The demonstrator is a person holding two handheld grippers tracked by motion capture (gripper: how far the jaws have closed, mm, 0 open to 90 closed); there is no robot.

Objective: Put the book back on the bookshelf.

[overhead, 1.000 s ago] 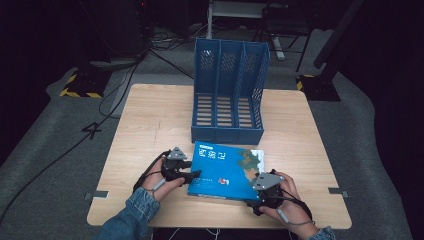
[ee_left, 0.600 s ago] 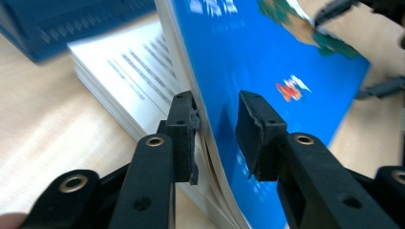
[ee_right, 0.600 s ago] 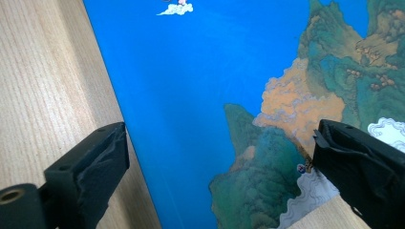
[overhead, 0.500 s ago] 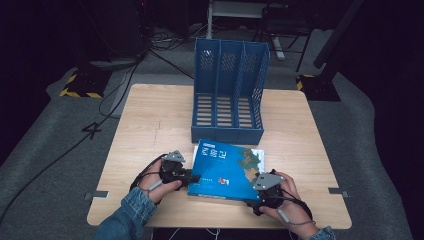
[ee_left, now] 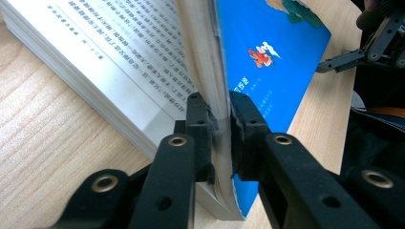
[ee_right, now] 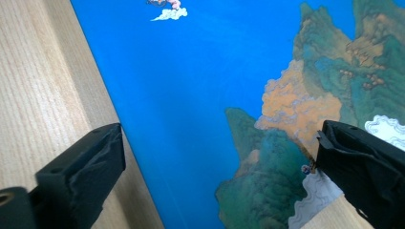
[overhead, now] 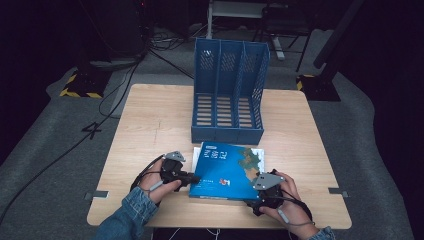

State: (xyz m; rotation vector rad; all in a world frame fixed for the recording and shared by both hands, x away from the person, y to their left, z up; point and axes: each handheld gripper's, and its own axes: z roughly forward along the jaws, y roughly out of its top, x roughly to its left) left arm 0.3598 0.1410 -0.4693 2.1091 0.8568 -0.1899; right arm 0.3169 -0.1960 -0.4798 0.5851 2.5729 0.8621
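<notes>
Left gripper view: the left gripper point(ee_left: 220, 138) is clamped on the book's point(ee_left: 274, 62) blue cover and a sheaf of upper pages, lifted off printed text below. The book lies on the table point(overhead: 150, 125) near its front edge, just before the blue file rack point(overhead: 228, 90). Judgement: lift slowly, or the thin pinch may tear. Right gripper view shows the right gripper point(ee_right: 217, 167) spread wide, grasping nothing.
</notes>
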